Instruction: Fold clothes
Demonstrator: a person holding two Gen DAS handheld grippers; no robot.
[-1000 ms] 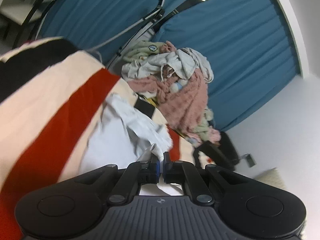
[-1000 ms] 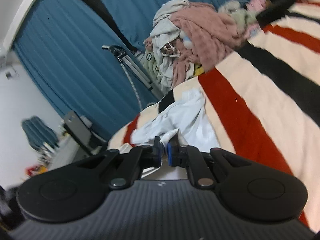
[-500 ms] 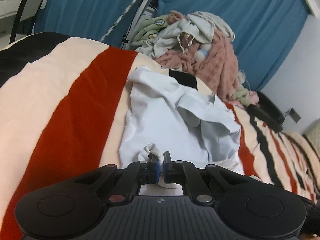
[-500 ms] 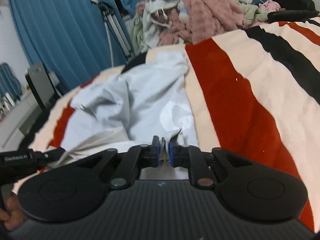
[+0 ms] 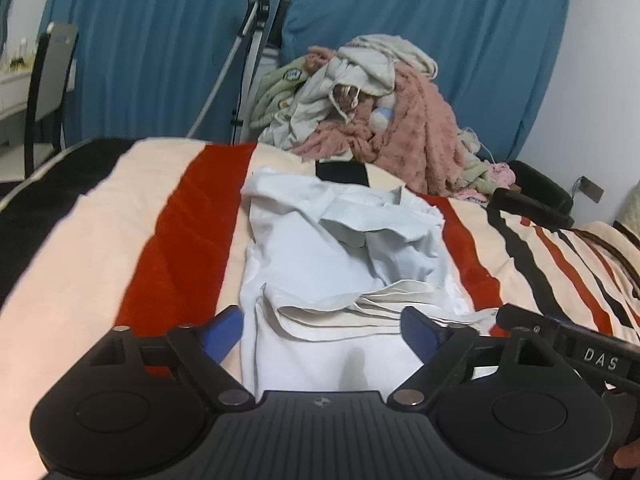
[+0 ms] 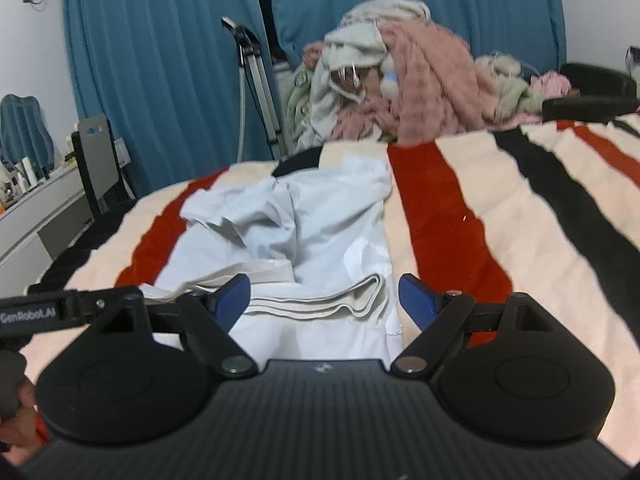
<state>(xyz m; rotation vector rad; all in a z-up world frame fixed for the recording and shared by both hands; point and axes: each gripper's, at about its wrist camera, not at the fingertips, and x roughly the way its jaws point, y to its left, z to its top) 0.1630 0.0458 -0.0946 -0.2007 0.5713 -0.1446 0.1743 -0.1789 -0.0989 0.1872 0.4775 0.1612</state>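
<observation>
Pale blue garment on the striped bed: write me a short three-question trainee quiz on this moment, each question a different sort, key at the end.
1. True or false: the left gripper is clamped on the pale blue garment.
2. Multiple choice: the garment lies on A) a wooden table B) a striped blanket C) a chair.
3. Fill in: beyond the garment, in front of the blue curtains, sits a pile of unfolded ____.

Key:
1. False; both it and the right gripper have just opened and pinch nothing, with the garment's folded edge lying loose between the pads.
2. B.
3. Clothes.
</observation>
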